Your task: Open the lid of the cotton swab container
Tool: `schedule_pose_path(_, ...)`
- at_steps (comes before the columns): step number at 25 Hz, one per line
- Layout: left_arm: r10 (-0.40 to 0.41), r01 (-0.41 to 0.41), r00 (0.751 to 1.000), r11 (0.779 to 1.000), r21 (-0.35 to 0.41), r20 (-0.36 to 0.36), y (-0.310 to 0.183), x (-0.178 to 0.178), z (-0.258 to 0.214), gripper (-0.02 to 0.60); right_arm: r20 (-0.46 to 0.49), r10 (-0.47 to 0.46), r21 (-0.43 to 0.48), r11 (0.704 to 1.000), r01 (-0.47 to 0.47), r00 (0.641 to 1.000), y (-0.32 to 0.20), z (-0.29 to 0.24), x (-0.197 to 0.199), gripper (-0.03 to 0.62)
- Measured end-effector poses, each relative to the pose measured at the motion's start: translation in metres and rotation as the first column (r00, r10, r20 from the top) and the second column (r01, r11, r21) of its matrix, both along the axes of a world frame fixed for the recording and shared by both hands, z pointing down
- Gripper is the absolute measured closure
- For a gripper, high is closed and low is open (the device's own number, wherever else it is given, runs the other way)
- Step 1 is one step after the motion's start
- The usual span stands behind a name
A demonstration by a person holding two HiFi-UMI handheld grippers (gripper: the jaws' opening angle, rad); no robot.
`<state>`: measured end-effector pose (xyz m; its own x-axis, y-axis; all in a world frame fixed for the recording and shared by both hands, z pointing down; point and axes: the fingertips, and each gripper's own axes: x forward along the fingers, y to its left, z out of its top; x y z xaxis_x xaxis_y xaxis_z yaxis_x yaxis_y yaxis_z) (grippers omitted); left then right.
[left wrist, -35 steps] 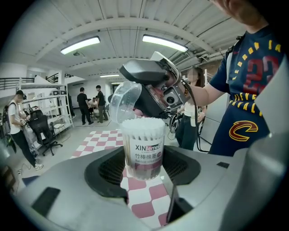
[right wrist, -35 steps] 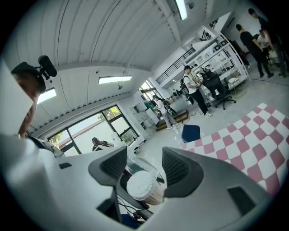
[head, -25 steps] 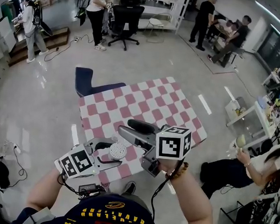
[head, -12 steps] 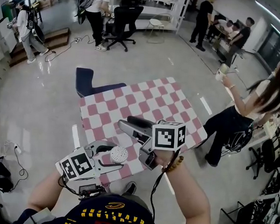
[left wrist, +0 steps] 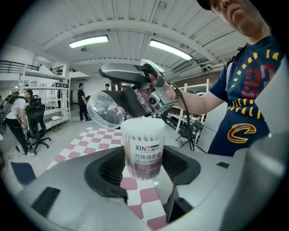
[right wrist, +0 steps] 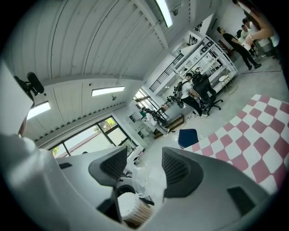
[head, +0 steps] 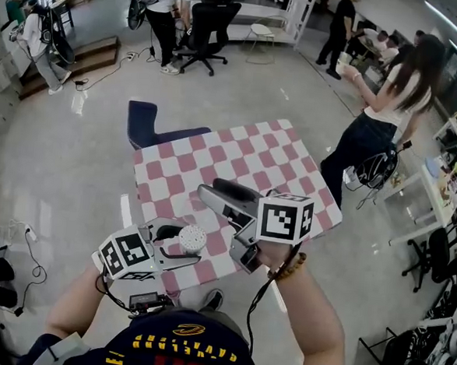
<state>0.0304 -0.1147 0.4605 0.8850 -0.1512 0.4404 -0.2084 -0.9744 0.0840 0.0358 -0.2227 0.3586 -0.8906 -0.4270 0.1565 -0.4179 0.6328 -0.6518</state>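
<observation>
The cotton swab container point(left wrist: 143, 151) is a clear tub with a purple label, packed with white swabs and uncovered on top. My left gripper point(left wrist: 143, 168) is shut on its lower body and holds it upright above the table's near edge. In the head view its white top point(head: 191, 237) shows between the left gripper's point(head: 179, 243) jaws. The clear round lid point(left wrist: 104, 108) hangs tilted, up and to the left of the tub, with my right gripper point(left wrist: 121, 100) shut on it. In the right gripper view the lid point(right wrist: 148, 179) sits between the right gripper's point(right wrist: 144, 166) jaws, with the swabs point(right wrist: 130, 206) below.
A pink and white checkered table point(head: 238, 159) lies under both grippers. A blue chair point(head: 148, 122) stands at its far left corner. A person point(head: 383, 111) stands close to the table's right side, and more people and office chairs are farther back.
Both grippers have drifted slightly up and left, with the tub and lid still held. A person has walked in from the right and now stands by the table's far right side.
</observation>
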Motion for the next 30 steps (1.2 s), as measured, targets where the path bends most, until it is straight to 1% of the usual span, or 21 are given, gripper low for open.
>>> schedule_pose_path(4,-0.002,0.001,0.999,1.0,-0.02,-0.038,-0.002,-0.004,-0.002,0.324,0.012,0.005,0.031,1.0,-0.005,1.0,0.005,-0.015,0.004,0.349)
schedule_pose_path(8,0.048,-0.048,0.995,0.999,0.001,-0.085,0.001,-0.005,-0.01,0.324,0.024,0.014,0.049,0.999,-0.015,1.0,0.009,-0.022,0.009,0.349)
schedule_pose_path(11,0.071,-0.07,0.994,0.997,0.024,-0.077,0.001,-0.007,-0.011,0.324,0.03,0.021,0.06,0.998,-0.023,0.999,0.011,-0.024,0.014,0.35)
schedule_pose_path(14,0.073,-0.071,0.995,0.997,0.036,-0.064,-0.004,-0.01,-0.01,0.324,0.008,0.048,0.076,0.996,-0.048,0.999,0.009,-0.02,0.021,0.35)
schedule_pose_path(16,0.069,-0.067,0.996,0.997,0.035,-0.061,-0.007,-0.012,-0.008,0.324,-0.034,0.089,0.12,0.989,-0.085,0.995,0.009,-0.017,0.026,0.35)
schedule_pose_path(19,0.061,-0.059,0.996,0.998,0.027,-0.061,-0.009,-0.014,-0.008,0.324,-0.109,0.138,0.23,0.967,-0.11,0.984,0.018,-0.02,0.029,0.35)
schedule_pose_path(21,0.056,-0.055,0.997,0.998,0.027,-0.057,-0.009,-0.014,-0.009,0.323,-0.116,0.136,0.272,0.957,-0.1,0.984,0.026,-0.026,0.027,0.35)
schedule_pose_path(23,0.05,-0.049,0.997,0.998,0.03,-0.055,-0.011,-0.014,-0.008,0.324,-0.11,0.133,0.295,0.951,-0.095,0.985,0.032,-0.031,0.024,0.352)
schedule_pose_path(25,0.047,-0.045,0.997,0.998,0.034,-0.056,-0.012,-0.014,-0.009,0.323,-0.113,0.136,0.316,0.944,-0.094,0.984,0.037,-0.036,0.023,0.384)
schedule_pose_path(27,0.045,-0.043,0.997,0.998,0.038,-0.059,-0.014,-0.014,-0.011,0.324,-0.126,0.133,0.343,0.936,-0.083,0.983,0.04,-0.04,0.02,0.393)
schedule_pose_path(30,0.039,-0.037,0.998,0.998,0.044,-0.055,-0.015,-0.016,-0.012,0.324,-0.157,0.12,0.391,0.919,-0.05,0.98,0.046,-0.042,0.015,0.424)
